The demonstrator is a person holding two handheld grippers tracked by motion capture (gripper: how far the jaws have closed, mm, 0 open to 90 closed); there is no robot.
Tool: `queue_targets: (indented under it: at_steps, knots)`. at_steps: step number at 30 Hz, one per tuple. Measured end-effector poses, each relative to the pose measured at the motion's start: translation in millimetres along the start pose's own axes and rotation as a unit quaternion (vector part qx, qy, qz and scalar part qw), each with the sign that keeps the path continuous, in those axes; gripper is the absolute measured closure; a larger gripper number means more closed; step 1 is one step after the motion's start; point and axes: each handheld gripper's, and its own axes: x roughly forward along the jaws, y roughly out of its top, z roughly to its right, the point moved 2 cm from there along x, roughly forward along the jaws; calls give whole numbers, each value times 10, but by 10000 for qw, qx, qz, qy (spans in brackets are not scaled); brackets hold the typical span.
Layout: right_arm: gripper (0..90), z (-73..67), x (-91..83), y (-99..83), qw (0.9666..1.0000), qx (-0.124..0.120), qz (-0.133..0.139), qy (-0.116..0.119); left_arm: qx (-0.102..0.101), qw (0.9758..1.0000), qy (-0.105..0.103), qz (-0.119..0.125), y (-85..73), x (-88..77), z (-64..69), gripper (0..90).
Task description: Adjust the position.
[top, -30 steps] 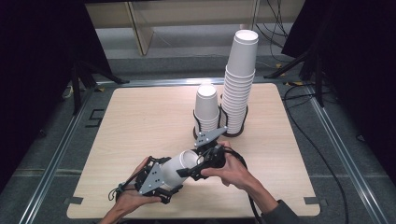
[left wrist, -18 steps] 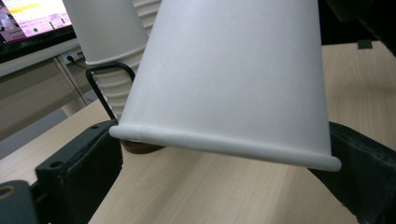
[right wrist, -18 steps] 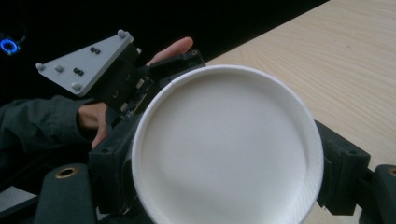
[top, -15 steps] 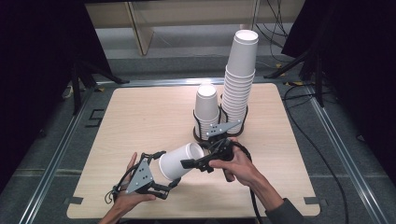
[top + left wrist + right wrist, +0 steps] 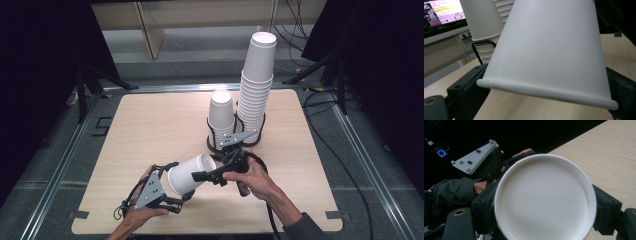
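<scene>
High view: a single white paper cup [image 5: 187,173] lies on its side above the near edge of the table [image 5: 150,125], held between both tools. The left gripper [image 5: 172,182] has its jaws clenched on the cup near the mouth rim; the right gripper [image 5: 200,176] meets the cup at its closed base, the jaws set either side of it and apparently grasping it as well. Compared with a second ago, the cup has been drawn leftward and its axis levelled, and the right gripper has moved away from the wire holder [image 5: 235,140] towards the cup's base. Behind stand the short cup stack [image 5: 221,112] and the tall cup stack [image 5: 256,85], both seated in that holder. Left gripper view: the cup wall [image 5: 549,50] fills the space between the black jaws, rim nearest the camera. Right gripper view: the round base [image 5: 545,197] faces the lens, flanked by both jaws. Judged from this, a hand-over or re-gripping is under way before stacking
</scene>
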Motion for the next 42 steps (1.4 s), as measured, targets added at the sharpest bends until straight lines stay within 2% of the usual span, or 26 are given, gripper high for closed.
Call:
queue_targets:
  at_steps: [3, 5, 6, 10, 11, 12, 13, 15, 17, 18, 19, 21, 23, 24, 25, 26, 27, 28, 29, 30, 31, 32, 33, 34, 40, 42]
  knots:
    - [229, 16, 4, -3, 9999, -74, -2, 91, 33, 9998, -82, -161, 14, -22, -17, 71]
    - [224, 8, -3, -12, 9999, 32, -92, 69, 1, 9998, -150, -144, 18, -17, -24, 82]
    - [224, 13, -7, -13, 9999, 38, -112, 82, 16, 9995, -163, -279, 27, -37, -33, 87]
    - [223, 33, -9, -10, 9998, -144, -116, 64, 39, 9989, -235, -403, 33, -50, -46, 98]
    - [222, 14, -25, -11, 9998, -71, -196, 23, 28, 9988, -226, -437, 32, -50, -47, 102]
    - [207, 28, -25, -8, 9993, -303, -214, -82, -21, 9985, -250, -487, 26, -44, -48, 108]
    - [195, 16, -35, -10, 9991, -272, -308, -117, -16, 9981, -237, -566, 21, -46, -51, 111]
    - [172, 17, -49, 8, 9977, -480, -371, -314, -20, 9975, -278, -650, 8, -34, -56, 114]
    - [160, -19, -83, 30, 9940, -702, -587, -594, -75, 9965, -289, -775, 3, -30, -53, 117]
    - [160, -25, -92, 44, 9925, -877, -587, -619, -28, 9958, -282, -875, -3, -23, -56, 118]
    - [159, -53, -116, 62, 9894, -1061, -665, -741, -28, 9958, -282, -875, -3, -23, -56, 119]
    - [160, -103, -150, 84, 9830, -1351, -866, -899, 18, 9929, -349, -1135, -8, -14, -41, 121]
    - [163, -142, -165, 93, 9788, -1539, -976, -938, -5, 9917, -402, -1218, -22, 3, -22, 121]
    - [163, -142, -165, 93, 9788, -1539, -976, -938, -5, 9917, -402, -1218, -22, 3, -22, 122]
    - [164, -171, -170, 87, 9760, -1594, -1082, -1013, 35, 9901, -449, -1326, -32, 14, -8, 122]
    - [170, -185, -161, 86, 9678, -1891, -1248, -1100, 81, 9884, -510, -1429, -48, 34, 18, 123]
    - [173, -196, -149, 77, 9649, -1949, -1328, -1158, 184, 9850, -561, -1621, -39, 23, 17, 123]
    - [174, -201, -136, 68, 9615, -2041, -1410, -1185, 160, 9851, -563, -1616, -41, 34, 33, 124]
    - [176, -234, -123, 40, 9631, -1851, -1535, -1206, 183, 9842, -598, -1655, -38, 35, 34, 124]
    - [178, -214, -105, 47, 9568, -2141, -1563, -1192, 191, 9839, -625, -1664, -40, 42, 42, 124]
    - [178, -243, -79, 17, 9568, -2033, -1686, -1213, 191, 9839, -625, -1664, -40, 42, 42, 124]
    - [178, -235, -61, 19, 9527, -2196, -1726, -1200, 216, 9826, -682, -1713, -40, 42, 48, 124]
    - [179, -263, -38, -7, 9519, -2099, -1846, -1252, 216, 9826, -682, -1713, -40, 42, 48, 124]
    - [180, -252, -19, -6, 9482, -2258, -1876, -1216, 269, 9810, -656, -1804, -41, 36, 53, 124]
    - [181, -274, 60, -66, 9345, -2460, -2187, -1357, 365, 9786, -691, -1906, -48, 35, 51, 124]
    - [181, -285, 67, -79, 9328, -2438, -2269, -1379, 396, 9775, -686, -1955, -46, 30, 53, 124]
